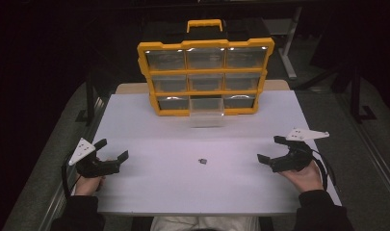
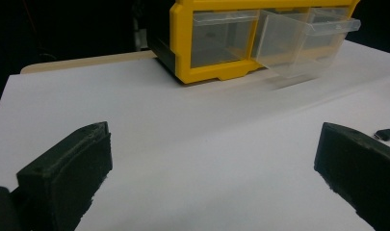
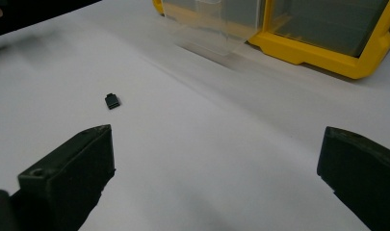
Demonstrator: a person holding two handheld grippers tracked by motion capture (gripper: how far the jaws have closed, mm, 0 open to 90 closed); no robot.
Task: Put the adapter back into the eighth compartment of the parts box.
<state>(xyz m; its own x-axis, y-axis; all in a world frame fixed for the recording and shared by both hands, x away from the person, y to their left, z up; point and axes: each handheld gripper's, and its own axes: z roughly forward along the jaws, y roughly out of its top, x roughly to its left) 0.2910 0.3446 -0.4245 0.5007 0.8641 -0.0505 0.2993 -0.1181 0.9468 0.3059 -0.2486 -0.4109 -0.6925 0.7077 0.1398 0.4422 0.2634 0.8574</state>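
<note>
Both tools gape empty, left tool (image 1: 114,150) and right tool (image 1: 268,148) flanking a small black part (image 1: 202,161) on the table (image 1: 149,192)

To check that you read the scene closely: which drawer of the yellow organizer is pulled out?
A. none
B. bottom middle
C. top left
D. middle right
B: in the high view the clear bottom middle drawer juts forward out of the yellow organizer over the table, while the other drawers sit flush.
</note>
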